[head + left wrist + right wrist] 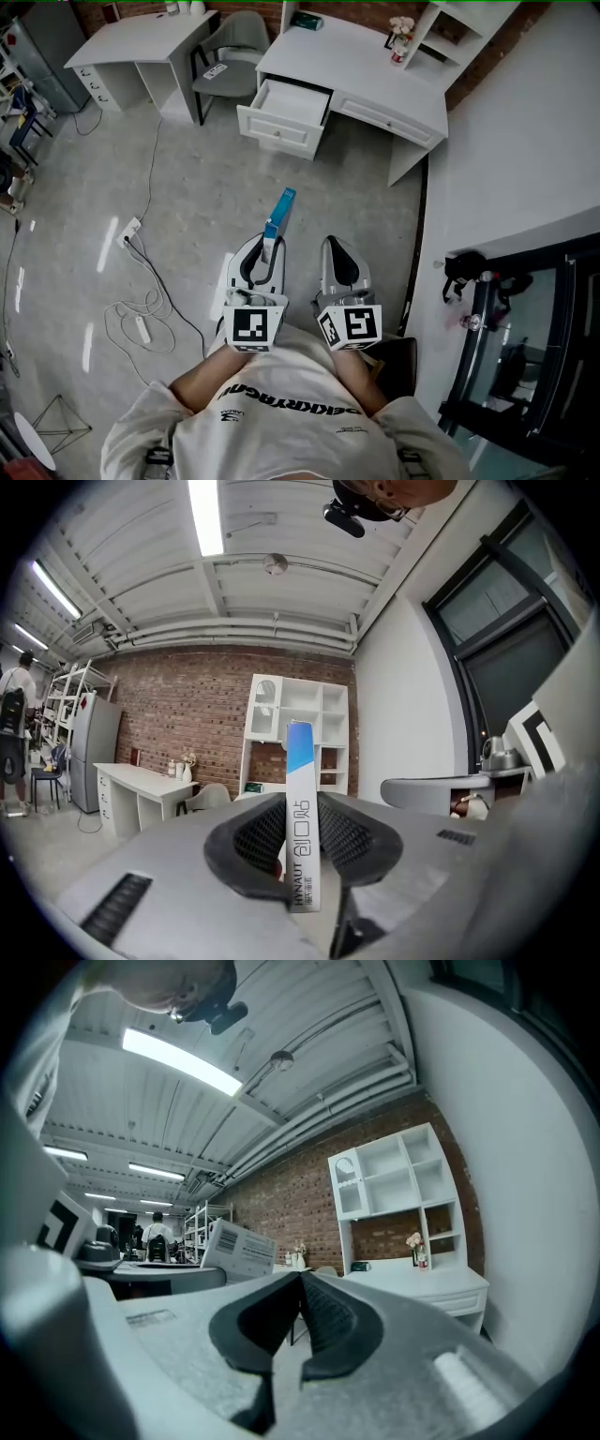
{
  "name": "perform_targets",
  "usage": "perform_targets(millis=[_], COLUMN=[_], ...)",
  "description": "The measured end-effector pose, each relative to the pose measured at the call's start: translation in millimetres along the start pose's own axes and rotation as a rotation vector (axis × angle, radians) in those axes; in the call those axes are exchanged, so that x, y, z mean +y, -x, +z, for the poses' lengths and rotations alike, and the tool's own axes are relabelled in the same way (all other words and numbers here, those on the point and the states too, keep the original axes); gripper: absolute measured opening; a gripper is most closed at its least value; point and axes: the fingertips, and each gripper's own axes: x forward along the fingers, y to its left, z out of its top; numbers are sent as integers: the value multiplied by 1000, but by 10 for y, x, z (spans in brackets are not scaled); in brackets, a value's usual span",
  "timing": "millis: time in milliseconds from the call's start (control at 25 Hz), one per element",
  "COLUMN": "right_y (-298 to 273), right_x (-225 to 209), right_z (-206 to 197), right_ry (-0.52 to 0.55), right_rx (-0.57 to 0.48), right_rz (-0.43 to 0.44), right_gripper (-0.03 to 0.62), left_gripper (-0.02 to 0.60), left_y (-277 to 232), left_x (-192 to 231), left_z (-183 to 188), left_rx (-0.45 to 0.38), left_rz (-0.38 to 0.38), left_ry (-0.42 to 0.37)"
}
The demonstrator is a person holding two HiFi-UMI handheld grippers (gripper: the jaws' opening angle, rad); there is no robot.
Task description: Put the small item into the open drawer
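carry step — left gripper (265,247) clamps the box (280,210), right gripper (337,249) closed, empty. next: walk to the bench (394,94) and lower the box into the drawer (278,131).

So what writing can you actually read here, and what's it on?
"HYNAUT" and "创口贴": on the bandage box.
Smaller print beside "HYNAUT": too small to read.
Print on the person's shirt: upside down, not clearly readable.
Barcode label on the cardboard box: too small to read.
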Motion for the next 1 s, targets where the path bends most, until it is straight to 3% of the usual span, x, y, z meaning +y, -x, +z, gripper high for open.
perform_targets(millis=[360,680,1000], right_y=[-728,-1188,-1648], right_x=[45,68,-240], right_z=[53,42,-151], right_ry=[22,36,15], right_rx=[7,22,50], right_rz=[-88,-106,-101], right_gripper=[-2,-2,-2], left_gripper=[86,86,86], left_y=[-538,-896,-1431], left_x=[556,848,965], left_z=[33,-74,-183], left_rx=[5,24,35], left_rz=[-75,-96,-95], left_ry=[6,25,13])
